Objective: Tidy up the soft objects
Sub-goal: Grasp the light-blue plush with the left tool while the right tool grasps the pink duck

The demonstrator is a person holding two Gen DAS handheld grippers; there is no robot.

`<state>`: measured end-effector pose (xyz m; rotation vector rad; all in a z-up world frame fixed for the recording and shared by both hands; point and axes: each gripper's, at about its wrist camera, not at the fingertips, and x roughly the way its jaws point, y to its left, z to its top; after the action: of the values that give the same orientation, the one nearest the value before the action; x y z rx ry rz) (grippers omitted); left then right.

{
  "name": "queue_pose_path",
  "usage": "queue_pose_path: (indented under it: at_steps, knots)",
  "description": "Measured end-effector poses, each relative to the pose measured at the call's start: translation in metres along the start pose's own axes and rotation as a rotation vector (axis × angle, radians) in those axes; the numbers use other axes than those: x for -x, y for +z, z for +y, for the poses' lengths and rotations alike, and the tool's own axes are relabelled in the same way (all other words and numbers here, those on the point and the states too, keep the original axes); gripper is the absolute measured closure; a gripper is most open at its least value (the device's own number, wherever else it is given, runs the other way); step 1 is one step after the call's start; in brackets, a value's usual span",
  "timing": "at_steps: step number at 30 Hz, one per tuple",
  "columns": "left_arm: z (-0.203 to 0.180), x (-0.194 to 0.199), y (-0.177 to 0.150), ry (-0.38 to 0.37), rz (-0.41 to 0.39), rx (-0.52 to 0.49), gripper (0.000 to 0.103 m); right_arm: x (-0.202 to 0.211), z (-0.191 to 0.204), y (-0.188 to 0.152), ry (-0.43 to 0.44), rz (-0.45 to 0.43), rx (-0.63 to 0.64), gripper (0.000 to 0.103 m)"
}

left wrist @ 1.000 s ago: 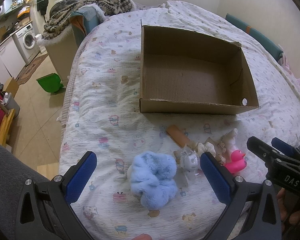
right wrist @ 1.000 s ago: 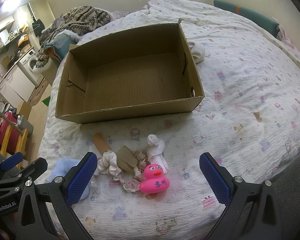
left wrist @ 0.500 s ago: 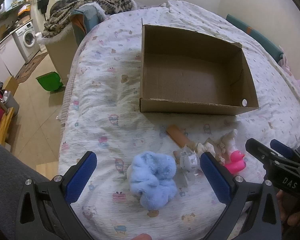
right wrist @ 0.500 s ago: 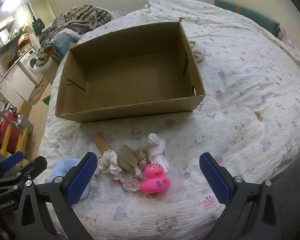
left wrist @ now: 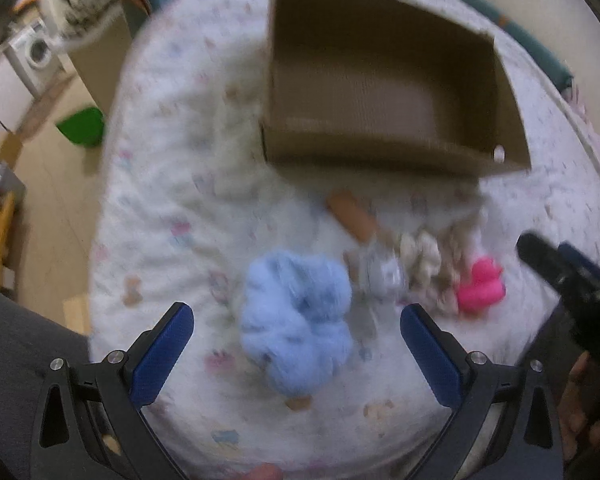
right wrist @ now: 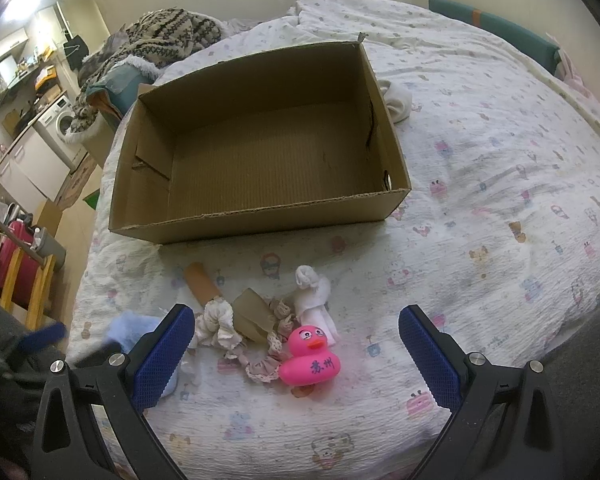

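Left hand-held gripper [left wrist: 296,340] is wide open, empty, straddling the fluffy blue scrunchie [left wrist: 296,316] on the bed [right wrist: 500,200], likely lined up for a pick. Right hand-held gripper [right wrist: 296,344] is equally wide, empty, framing the pink rubber duck [right wrist: 310,356]. Cardboard box [right wrist: 260,216] sits empty just behind the pile as the drop target.

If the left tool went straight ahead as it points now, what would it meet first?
Most likely the fluffy blue soft toy, lying on the bed between the open fingers of the left tool. The view is motion-blurred, so depth is uncertain.
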<state>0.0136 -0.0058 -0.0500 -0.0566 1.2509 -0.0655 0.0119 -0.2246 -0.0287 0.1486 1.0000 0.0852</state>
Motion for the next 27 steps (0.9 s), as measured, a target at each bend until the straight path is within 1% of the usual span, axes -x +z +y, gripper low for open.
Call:
queue_pose_path:
  at_steps: [5, 8, 10, 12, 14, 16, 17, 18, 19, 21, 22, 25, 27]
  knots:
    - [0.000, -0.029, -0.005, -0.003, 0.120, 0.001, 0.001, 0.000, -0.004, 0.001, 0.007, 0.007, -0.024, 0.000]
    - [0.002, -0.040, -0.007, -0.008, 0.157, 0.014, 0.009, -0.002, -0.008, 0.002, 0.009, 0.013, -0.038, 0.000]
    - [0.005, -0.044, -0.007, -0.011, 0.158, 0.038, 0.019, -0.003, -0.010, 0.003, 0.009, 0.017, -0.045, 0.000]
    - [0.004, -0.050, -0.006, -0.013, 0.175, 0.037, 0.020, -0.004, -0.011, 0.003, 0.011, 0.023, -0.053, 0.000]
    - [0.002, -0.054, -0.006, 0.008, 0.182, 0.026, 0.030, -0.004, -0.013, 0.003, 0.013, 0.027, -0.061, 0.000]
    - [0.003, -0.060, -0.008, 0.043, 0.198, 0.010, 0.048, -0.004, -0.015, 0.003, 0.014, 0.027, -0.067, 0.000]
    - [0.005, -0.062, -0.010, 0.044, 0.205, 0.022, 0.054, -0.003, -0.016, 0.004, 0.015, 0.027, -0.072, 0.000]
    - [0.008, -0.062, -0.011, 0.045, 0.205, 0.035, 0.063, -0.004, -0.017, 0.004, 0.017, 0.028, -0.079, 0.000]
    - [0.011, -0.061, -0.011, 0.046, 0.201, 0.046, 0.070, -0.004, -0.018, 0.004, 0.021, 0.031, -0.084, 0.000]
    - [0.020, -0.059, -0.011, 0.028, 0.191, 0.073, 0.076, -0.005, -0.023, 0.005, 0.035, 0.041, -0.111, 0.000]
    - [0.023, -0.057, -0.011, 0.022, 0.186, 0.082, 0.078, -0.006, -0.027, 0.005, 0.040, 0.046, -0.125, 0.000]
    - [0.029, -0.047, -0.013, 0.008, 0.151, 0.094, 0.080, -0.012, -0.040, 0.007, 0.073, 0.076, -0.191, 0.000]
    - [0.035, -0.034, -0.013, 0.010, 0.107, 0.095, 0.080, -0.023, -0.050, 0.005, 0.119, 0.141, -0.254, 0.000]
